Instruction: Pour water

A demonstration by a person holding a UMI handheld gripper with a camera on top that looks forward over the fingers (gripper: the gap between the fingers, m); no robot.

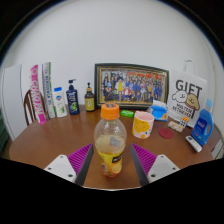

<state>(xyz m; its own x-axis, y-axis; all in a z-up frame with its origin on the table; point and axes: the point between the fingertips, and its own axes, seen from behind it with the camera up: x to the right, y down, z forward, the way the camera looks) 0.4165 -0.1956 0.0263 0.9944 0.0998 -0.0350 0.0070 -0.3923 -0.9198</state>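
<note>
Brown wood-grain desk [60, 140] carries everything in view; a pale wall stands behind it.

Back row, along the wall: framed group photograph [131, 85], white card printed "GIFT" [186, 100], a run of toiletry bottles and tubes [60, 97] off to one side. Not part of the task as far as I can judge.

Mid desk: yellow-and-white paper cup [143, 124], upright, mouth up, standing beyond the tool and a little to one side of its axis. Probable receiver for the pour; inside not visible, so fill level unknown. Small blue bottle [203, 127] further out on the same side.

Task item: clear plastic bottle with orange cap and yellow label [110, 141]. Upright, long axis vertical, cap on. It sits squarely between the two fingers of the tool [110, 160].

Tool state: fingers spread moderately, purple pads [80, 157] flanking the bottle's lower body. Cannot confirm pad contact on either side; bottle appears to rest on the desk on its own. Logged as not gripping.

Key relation: bottle is centred on the tool axis, cup lies just past it and offset sideways. Judgement: next move needs only a closing of the fingers, then a lift and a tilt toward the cup. Cap appears closed, which would block any pour.
</note>
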